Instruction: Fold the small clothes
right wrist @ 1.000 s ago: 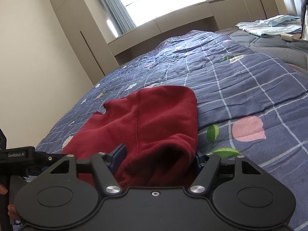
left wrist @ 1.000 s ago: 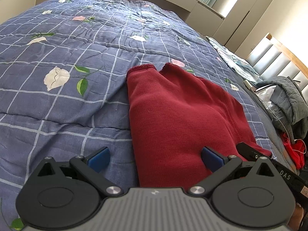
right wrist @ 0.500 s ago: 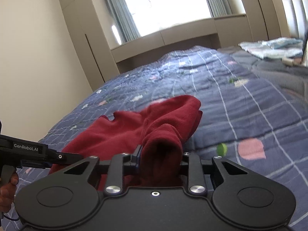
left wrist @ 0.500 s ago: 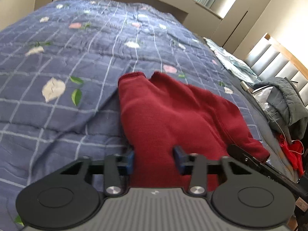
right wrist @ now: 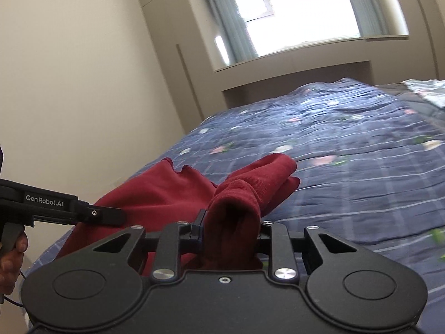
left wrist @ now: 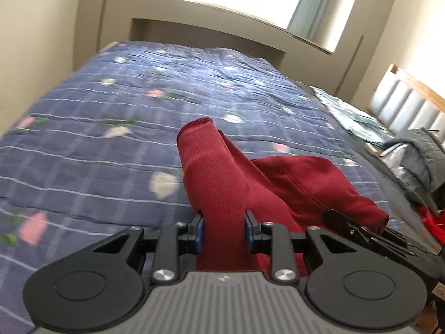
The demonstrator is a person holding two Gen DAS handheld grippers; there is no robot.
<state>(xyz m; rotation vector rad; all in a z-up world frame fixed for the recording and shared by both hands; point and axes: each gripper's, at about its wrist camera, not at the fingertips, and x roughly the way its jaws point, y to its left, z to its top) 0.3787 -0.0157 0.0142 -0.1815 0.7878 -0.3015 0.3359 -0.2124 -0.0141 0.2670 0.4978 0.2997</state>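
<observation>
- Two grippers are at work on one red garment [left wrist: 222, 189], which lies near the near edge of the blue floral quilt [left wrist: 97, 144] on the bed; part of it is raised off the quilt.
- Left gripper [left wrist: 224, 229]: jaws drawn in close, pinching a bunched band of the ribbed red cloth between the blue pads [left wrist: 199, 231]; the hemmed end of that band stands up and away toward the far side.
- Right gripper [right wrist: 230, 231]: jaws likewise nearly closed on a thick wad of the same garment [right wrist: 167, 192]; the cloth bulges up between the fingers; the left gripper's body shows at the left of this view, just beside the fabric.
- Step in hand, as a judgement: both near corners are clamped and lifted, so a fold toward the far side looks to be starting.
- Next move would call for carrying both holds forward level and together, laying the near edge over the far part, then letting go; uneven travel could skew the fold.
- Other clothing [left wrist: 417, 153] is piled at the far right, well apart.
</observation>
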